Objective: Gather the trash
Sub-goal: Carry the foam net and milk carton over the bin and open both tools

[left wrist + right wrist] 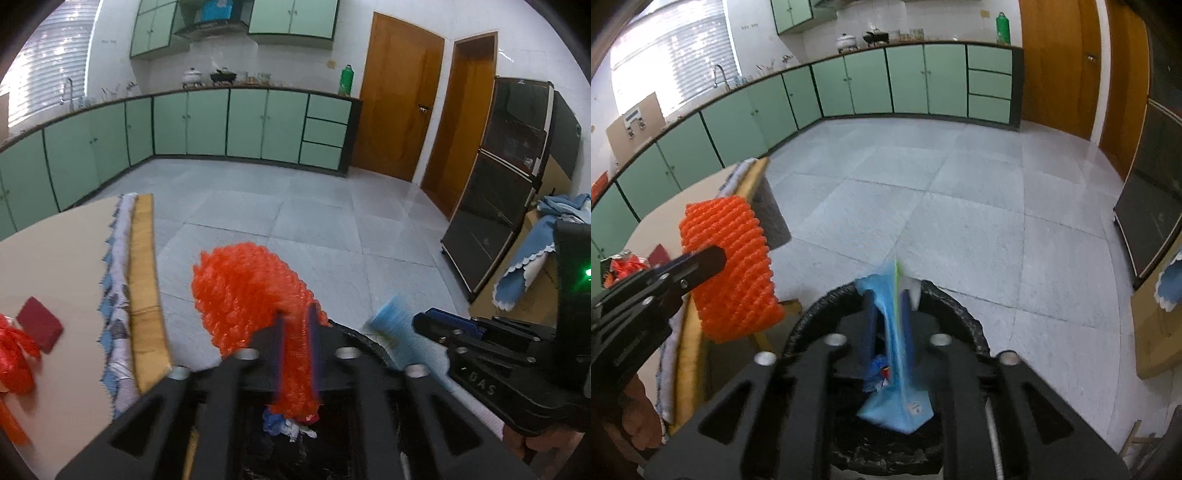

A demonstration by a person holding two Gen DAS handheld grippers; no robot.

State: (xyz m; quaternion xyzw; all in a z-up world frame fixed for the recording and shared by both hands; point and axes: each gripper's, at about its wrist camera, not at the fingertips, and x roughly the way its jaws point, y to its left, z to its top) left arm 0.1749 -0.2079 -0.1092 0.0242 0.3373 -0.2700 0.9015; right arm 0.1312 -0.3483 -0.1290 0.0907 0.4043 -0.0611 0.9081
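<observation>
Orange bubbled wrap [243, 291]; light blue packet [897, 354]; black bin liner [956, 314]; mint-green cabinets [207, 122].

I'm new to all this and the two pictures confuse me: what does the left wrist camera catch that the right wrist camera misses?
Only the left wrist view: a red pad on the table top, a range hood, and a black cabinet with blue cloth beside it.

Only the right wrist view: a cardboard box against the window and a hand.

Both: the orange bubble wrap between the left gripper jaws, the blue wrapper between the right gripper jaws, the black-lined bin below, and the green cupboards.
</observation>
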